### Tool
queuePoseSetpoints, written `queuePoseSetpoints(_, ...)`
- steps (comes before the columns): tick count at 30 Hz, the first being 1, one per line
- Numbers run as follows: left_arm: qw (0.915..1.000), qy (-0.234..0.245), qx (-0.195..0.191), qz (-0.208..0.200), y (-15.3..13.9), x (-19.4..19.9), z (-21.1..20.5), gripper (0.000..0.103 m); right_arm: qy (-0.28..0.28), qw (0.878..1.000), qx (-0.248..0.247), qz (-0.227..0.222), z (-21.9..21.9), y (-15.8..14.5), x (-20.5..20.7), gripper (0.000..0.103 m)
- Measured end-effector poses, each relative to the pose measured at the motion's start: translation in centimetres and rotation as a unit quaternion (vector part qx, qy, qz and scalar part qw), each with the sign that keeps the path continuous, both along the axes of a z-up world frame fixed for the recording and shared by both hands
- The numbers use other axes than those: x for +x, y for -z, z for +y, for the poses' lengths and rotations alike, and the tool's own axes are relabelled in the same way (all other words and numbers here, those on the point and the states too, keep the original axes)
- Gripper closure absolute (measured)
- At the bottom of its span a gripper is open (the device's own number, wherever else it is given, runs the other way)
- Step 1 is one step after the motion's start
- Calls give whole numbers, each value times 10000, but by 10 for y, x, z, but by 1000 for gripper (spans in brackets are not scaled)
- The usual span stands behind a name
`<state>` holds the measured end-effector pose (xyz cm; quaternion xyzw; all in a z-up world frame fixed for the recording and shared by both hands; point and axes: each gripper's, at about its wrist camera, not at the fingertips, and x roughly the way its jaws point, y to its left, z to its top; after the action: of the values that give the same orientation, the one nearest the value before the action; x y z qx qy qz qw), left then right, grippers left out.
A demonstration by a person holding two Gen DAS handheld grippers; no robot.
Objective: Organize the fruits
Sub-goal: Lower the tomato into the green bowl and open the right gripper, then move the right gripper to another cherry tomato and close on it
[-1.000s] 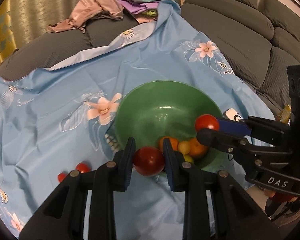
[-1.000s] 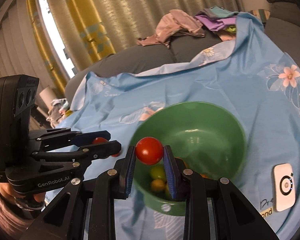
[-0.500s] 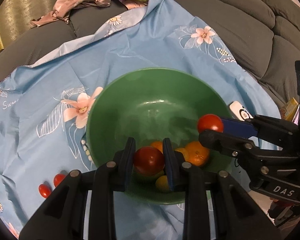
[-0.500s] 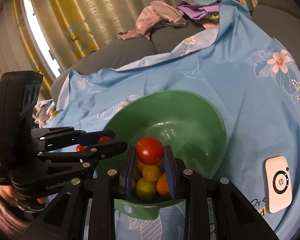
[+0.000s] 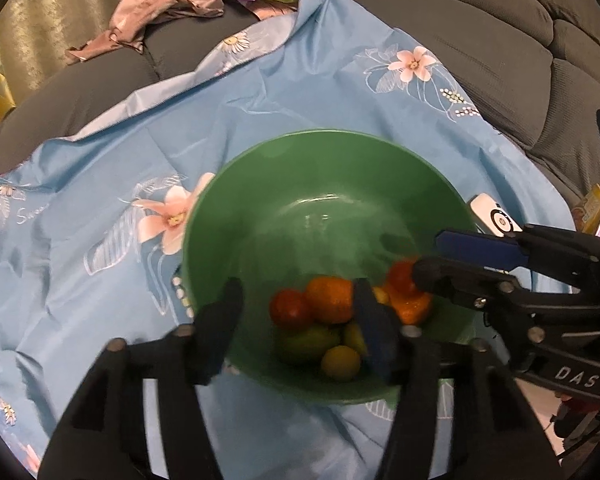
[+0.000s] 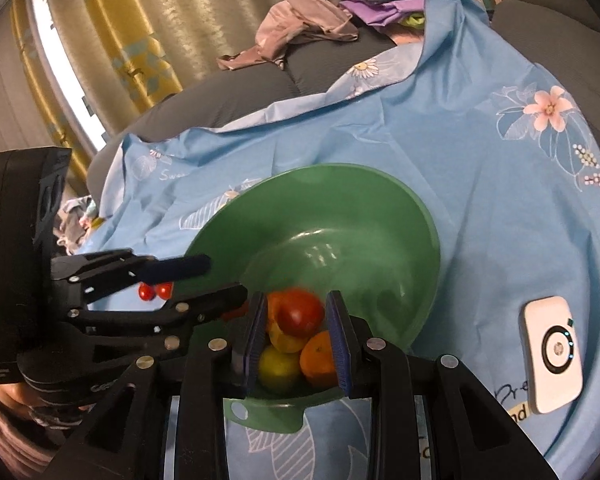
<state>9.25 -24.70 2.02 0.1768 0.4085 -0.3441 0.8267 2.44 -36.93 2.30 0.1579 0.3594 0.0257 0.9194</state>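
A green bowl (image 5: pixel 328 136) (image 6: pixel 340 168) sits on the blue flowered cloth and holds an orange (image 5: pixel 328 300), a yellow lemon (image 5: pixel 340 362) and other fruit. My left gripper (image 5: pixel 296 292) (image 6: pixel 226 278) hangs over the bowl's near side with its jaws opening. A red tomato (image 5: pixel 290 308) lies loose on the fruit pile below them, touched by neither pad. My right gripper (image 6: pixel 296 300) (image 5: pixel 440 260) is shut on a second red tomato (image 6: pixel 300 312) (image 5: pixel 402 278), just above the pile. Two small red tomatoes (image 6: pixel 154 290) lie on the cloth left of the bowl.
A white device (image 6: pixel 552 352) (image 5: pixel 494 216) lies on the cloth right of the bowl. Crumpled clothes (image 5: pixel 168 12) are heaped at the back of the grey sofa (image 5: pixel 500 60). A yellow box (image 5: pixel 592 204) shows at the right edge, curtains behind.
Both grippers sank toward the bowl. The left jaws spread and let go of their tomato, which now rests among the fruit. The right gripper keeps its tomato.
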Motion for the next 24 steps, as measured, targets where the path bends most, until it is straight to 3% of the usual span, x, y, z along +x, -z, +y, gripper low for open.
queuePoseSetpoints(6,9998,-174,11,-113,-9,-9,18,25,14,10000,40,-77,4,-7,-12,72)
queuePoseSetpoints(24,9941,-1054,-181,157,0,-58,134,20,-458,9987,-237,-14,69,-30,-46,72)
